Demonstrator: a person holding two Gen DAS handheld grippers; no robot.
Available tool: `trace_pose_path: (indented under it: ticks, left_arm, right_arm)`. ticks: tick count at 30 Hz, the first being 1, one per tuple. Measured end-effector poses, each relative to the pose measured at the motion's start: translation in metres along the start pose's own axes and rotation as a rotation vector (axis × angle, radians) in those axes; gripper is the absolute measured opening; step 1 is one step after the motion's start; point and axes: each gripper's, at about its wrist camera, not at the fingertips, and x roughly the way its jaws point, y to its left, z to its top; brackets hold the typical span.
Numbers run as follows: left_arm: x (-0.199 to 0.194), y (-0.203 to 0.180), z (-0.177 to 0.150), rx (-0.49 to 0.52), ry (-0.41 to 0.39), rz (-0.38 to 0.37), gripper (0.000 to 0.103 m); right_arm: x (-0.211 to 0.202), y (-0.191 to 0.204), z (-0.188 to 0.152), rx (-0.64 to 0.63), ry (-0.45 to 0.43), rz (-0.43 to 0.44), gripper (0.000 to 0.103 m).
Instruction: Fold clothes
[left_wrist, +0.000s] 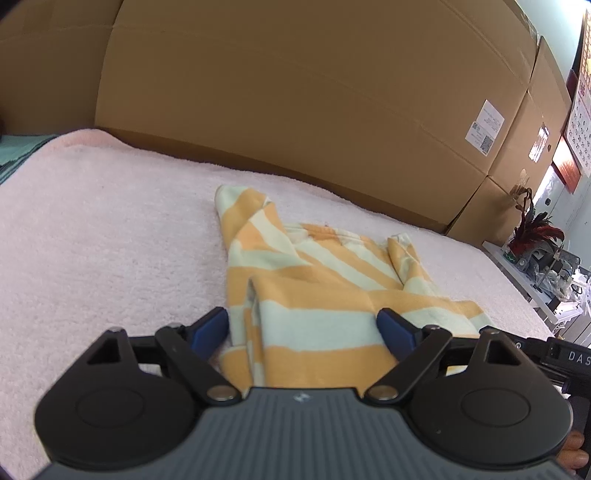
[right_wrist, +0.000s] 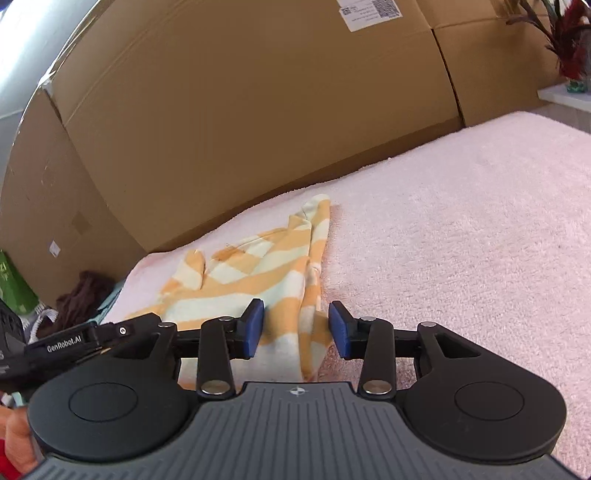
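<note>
— Where's the shirt from where you stand?

— The striped shirt (left_wrist: 317, 280), orange and cream, lies crumpled on the pink towel (left_wrist: 110, 240), straight ahead of both tools. The left gripper (left_wrist: 303, 329) sits over the near hem, its blue pads (left_wrist: 208, 328) spread wide with a broad band of cloth between them.

— Is it pinching that cloth?

— No, it's let go. Neither pad presses on the fabric; the left one is over bare towel just beside the shirt's edge, the right one over the stripes.

— And the other hand?

— The right gripper (right_wrist: 296, 329) is at the near right corner of the same shirt (right_wrist: 258, 280). Its jaws are about half apart, and a rumpled fold of the hem runs up between the pads (right_wrist: 255, 328). I can see gaps on both sides of that fold, so it isn't clamped either.

— Sleeves?

— One sleeve points away beyond the left gripper, towards the cardboard boxes (left_wrist: 295, 92) that wall off the far side of the towel; the other is bunched up to the right of it.

— Anything else near?

— A fingertip (left_wrist: 574, 448) of the person shows by the left tool's lower right edge. A red-leaved plant (left_wrist: 535, 229) stands off to its far right, well apart from the shirt.
</note>
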Motion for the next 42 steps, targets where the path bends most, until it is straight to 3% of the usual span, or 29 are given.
trace_pose_path:
  ticks: [6,8,14,17,20,22,26,28,30,31,33,34,37,40,42]
  left_arm:
    - [-0.002,-0.003,-0.002,0.020,-0.007,-0.014,0.079]
    - [-0.002,-0.003,-0.002,0.023,-0.006,-0.019,0.078]
    - [0.001,-0.002,0.000,0.010,0.011,-0.022,0.085]
    - [0.001,0.001,0.000,-0.006,0.010,-0.038,0.086]
    - [-0.001,0.002,0.000,-0.010,0.009,-0.044,0.087]
    - [-0.002,0.003,-0.001,-0.013,0.009,-0.046,0.087]
    - [-0.003,0.002,-0.001,-0.007,0.008,-0.039,0.088]
    - [-0.004,0.003,0.000,-0.015,0.002,-0.038,0.088]
    - [-0.010,0.006,0.000,-0.031,-0.032,-0.034,0.087]
    - [-0.018,0.008,-0.001,-0.043,-0.084,-0.027,0.085]
    - [-0.038,0.011,-0.004,-0.061,-0.199,0.011,0.084]
    - [-0.044,0.012,-0.005,-0.058,-0.218,0.018,0.084]
    - [-0.043,0.007,-0.003,-0.029,-0.181,0.001,0.084]
    - [-0.036,0.000,-0.003,-0.031,-0.151,-0.027,0.085]
    - [-0.026,-0.007,-0.003,0.003,-0.095,0.021,0.083]
  right_arm:
    - [-0.019,0.008,-0.002,0.006,-0.042,-0.022,0.047]
    - [-0.026,0.009,-0.006,-0.019,-0.024,0.001,0.043]
    - [-0.017,-0.007,-0.011,0.095,0.029,0.027,0.036]
    - [-0.017,-0.007,-0.010,0.108,0.032,0.028,0.038]
    - [-0.027,0.004,-0.005,0.065,-0.020,-0.016,0.043]
    - [-0.033,0.013,0.002,0.017,-0.080,-0.011,0.039]
    - [-0.013,0.026,0.012,-0.033,-0.062,0.056,0.038]
    - [0.004,0.022,0.011,-0.027,-0.016,0.026,0.035]
    - [0.015,0.011,0.009,-0.006,-0.004,-0.007,0.031]
    - [0.018,0.005,0.008,0.009,0.009,-0.020,0.044]
    - [0.014,-0.005,0.011,0.056,0.003,0.017,0.044]
    - [0.009,-0.008,0.012,0.067,-0.019,0.040,0.042]
    - [-0.002,-0.006,0.017,0.029,-0.099,0.062,0.042]
    - [0.012,-0.003,0.021,-0.004,-0.051,0.052,0.042]
    - [0.026,0.000,0.021,-0.029,-0.002,0.030,0.037]
